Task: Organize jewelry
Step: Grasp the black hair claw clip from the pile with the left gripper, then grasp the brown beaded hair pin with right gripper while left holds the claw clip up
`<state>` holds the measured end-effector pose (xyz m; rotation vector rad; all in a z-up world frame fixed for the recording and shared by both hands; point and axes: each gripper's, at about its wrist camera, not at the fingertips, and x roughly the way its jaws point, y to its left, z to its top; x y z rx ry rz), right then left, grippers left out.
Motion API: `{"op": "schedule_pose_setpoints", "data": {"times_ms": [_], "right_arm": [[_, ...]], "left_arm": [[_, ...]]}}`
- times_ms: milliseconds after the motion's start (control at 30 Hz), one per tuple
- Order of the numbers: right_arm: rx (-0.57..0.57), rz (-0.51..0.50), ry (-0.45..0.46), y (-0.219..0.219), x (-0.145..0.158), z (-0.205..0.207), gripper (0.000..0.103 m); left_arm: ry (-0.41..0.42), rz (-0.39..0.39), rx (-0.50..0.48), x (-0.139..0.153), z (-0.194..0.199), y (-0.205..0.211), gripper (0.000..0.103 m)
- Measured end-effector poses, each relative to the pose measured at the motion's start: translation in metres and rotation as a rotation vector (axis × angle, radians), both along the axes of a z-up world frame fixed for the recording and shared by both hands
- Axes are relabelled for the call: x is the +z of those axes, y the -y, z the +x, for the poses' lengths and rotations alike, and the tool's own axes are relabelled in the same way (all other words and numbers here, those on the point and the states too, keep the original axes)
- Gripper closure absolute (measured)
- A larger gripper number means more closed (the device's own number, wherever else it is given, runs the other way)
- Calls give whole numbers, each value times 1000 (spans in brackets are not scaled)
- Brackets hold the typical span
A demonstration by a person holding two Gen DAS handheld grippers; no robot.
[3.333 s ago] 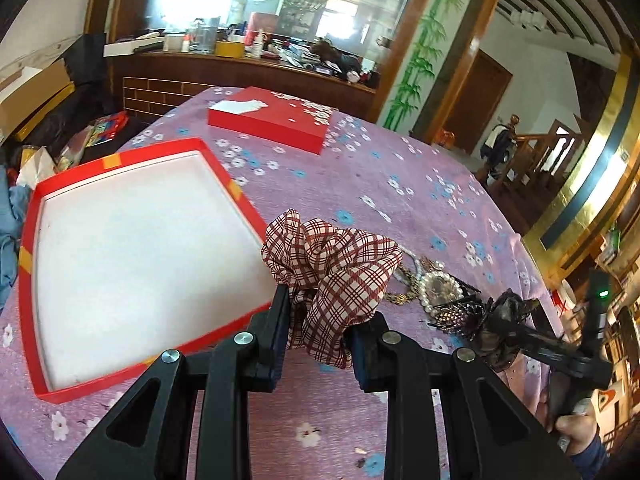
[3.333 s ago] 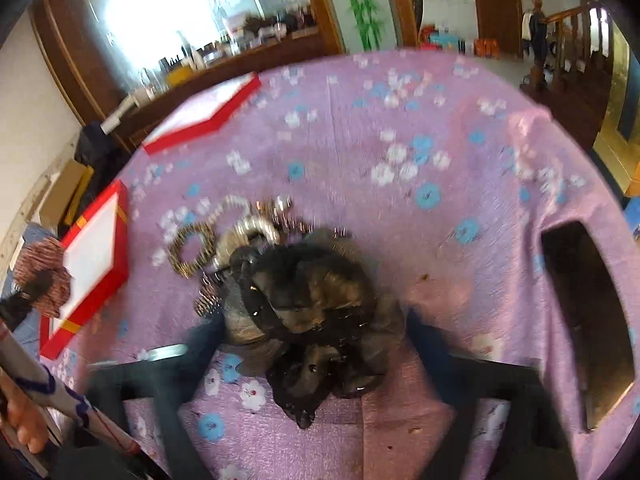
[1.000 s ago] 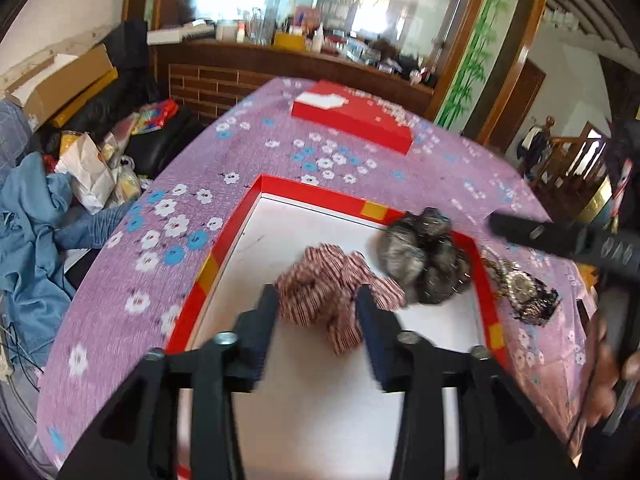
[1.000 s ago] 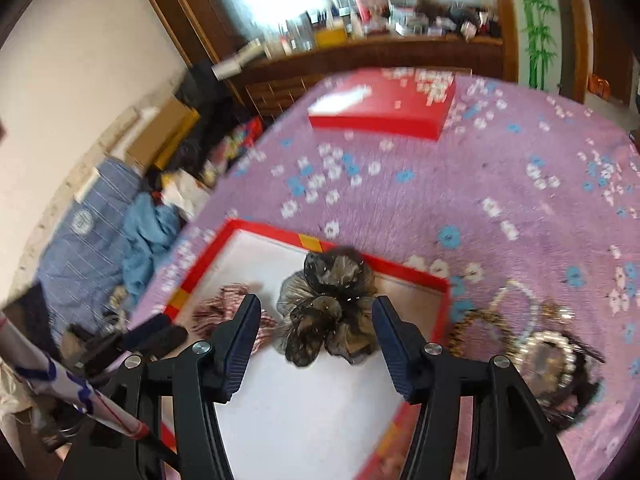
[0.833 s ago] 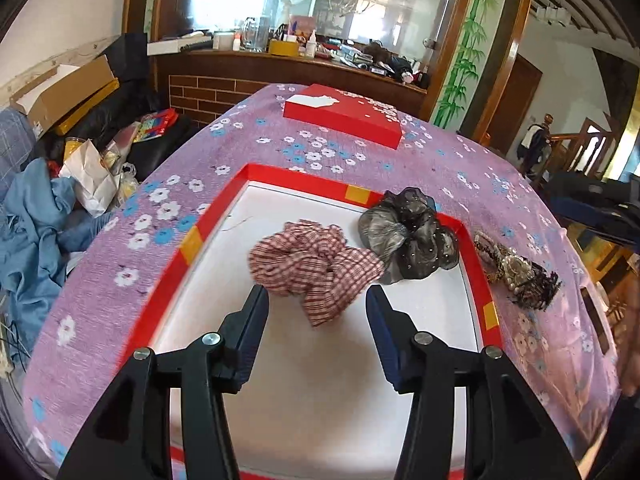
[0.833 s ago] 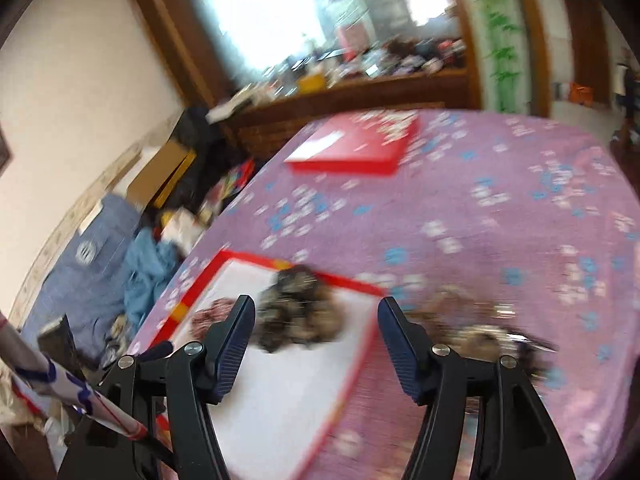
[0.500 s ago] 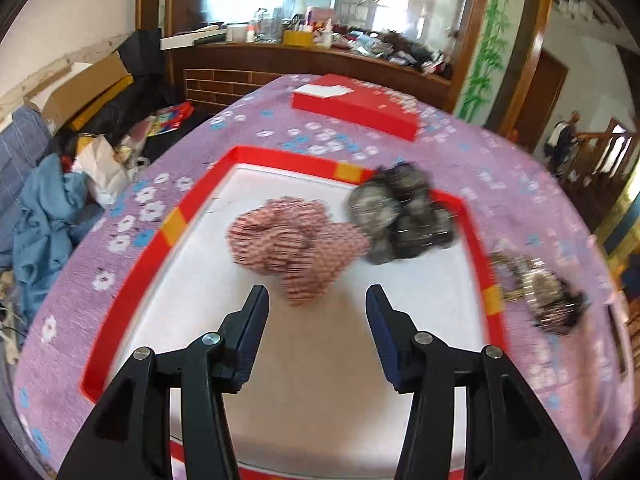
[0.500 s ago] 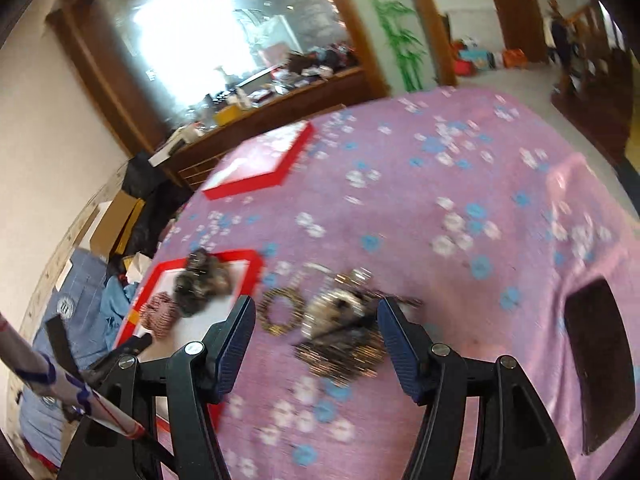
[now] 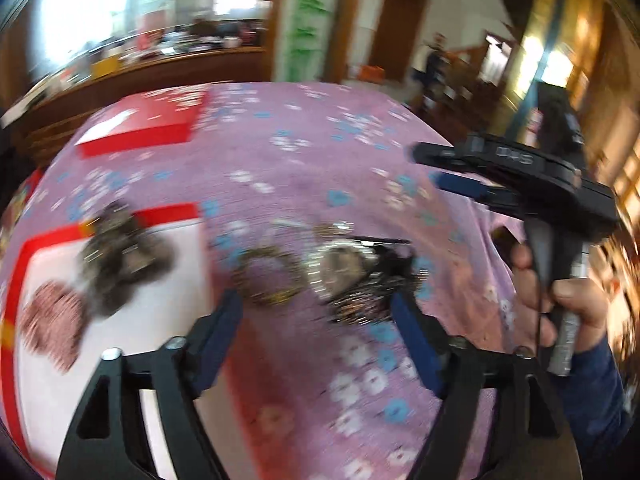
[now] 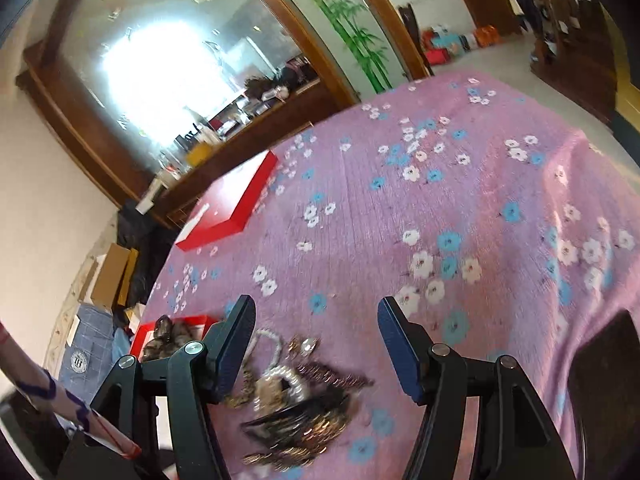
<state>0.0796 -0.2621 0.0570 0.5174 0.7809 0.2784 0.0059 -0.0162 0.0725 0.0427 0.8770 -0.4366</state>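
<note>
A pile of bracelets and beaded jewelry (image 9: 344, 276) lies on the purple flowered cloth, right of the red-rimmed white tray (image 9: 168, 216). In the tray lie a dark scrunchie (image 9: 120, 252) and a red plaid scrunchie (image 9: 52, 324). My left gripper (image 9: 316, 320) is open and empty, its fingers straddling the jewelry pile from just in front. My right gripper (image 10: 316, 336) is open and empty above the same pile (image 10: 296, 404); it also shows in the left wrist view (image 9: 460, 168) at the right. The tray corner with the dark scrunchie (image 10: 168, 336) shows behind the right gripper's left finger.
A closed red box (image 9: 144, 128) lies at the table's far side, also in the right wrist view (image 10: 228, 208). A dark flat object (image 10: 600, 392) lies on the cloth at the right. A wooden counter with clutter stands beyond the table.
Both scrunchies were carried to the tray and let go. Both grippers have since swung right to the jewelry pile, and the left gripper has opened wider.
</note>
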Motion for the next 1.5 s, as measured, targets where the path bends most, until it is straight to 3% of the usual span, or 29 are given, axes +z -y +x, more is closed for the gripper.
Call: {"op": "schedule_pose_setpoints", "data": {"times_ms": [133,333,433,467,533,633,667,733,800,833,900,967,1100,1167,1267,1367,1500], "right_arm": [[4,70,-20,14,-9,5,36],[-20,162,-58,28,-19,6,35],[-13,203,-92,29,-26,10,35],[-13,213,-98,30,-27,11,35],[-13,221,-100,30,-27,11,35],[-19,207,-91,28,-25,10,35],[-18,201,-89,26,-24,10,35],[-21,177,-86,23,-23,10,35],[-19,168,-88,19,-23,13,35],[-17,164,-90,18,-24,14,35],[-19,158,-92,18,-24,15,35],[-21,155,-92,20,-25,15,35],[-18,160,-82,23,-25,14,36],[-3,154,-75,21,-24,13,37],[70,127,-91,5,-27,17,53],[143,92,-123,-14,-34,21,64],[173,3,-170,-29,-44,25,65]], "left_arm": [[-19,74,-105,-16,15,41,21],[-53,111,-182,-43,26,69,22],[-25,142,-269,-46,10,81,39],[-14,150,-294,-47,3,85,57],[-22,169,-320,-51,-2,92,74],[-17,175,-298,-55,2,93,71],[-28,171,-274,-57,8,91,60],[-52,166,-251,-61,15,92,56],[-46,161,-243,-62,16,94,56],[-37,165,-231,-62,16,95,58],[-31,158,-235,-63,15,98,74],[-8,146,-238,-57,8,97,74],[1,1,-245,-29,8,75,74],[38,-49,-209,-12,10,60,74],[113,-102,-75,11,21,23,73],[109,-172,57,20,38,-14,73],[105,-187,154,20,48,-37,73]]}}
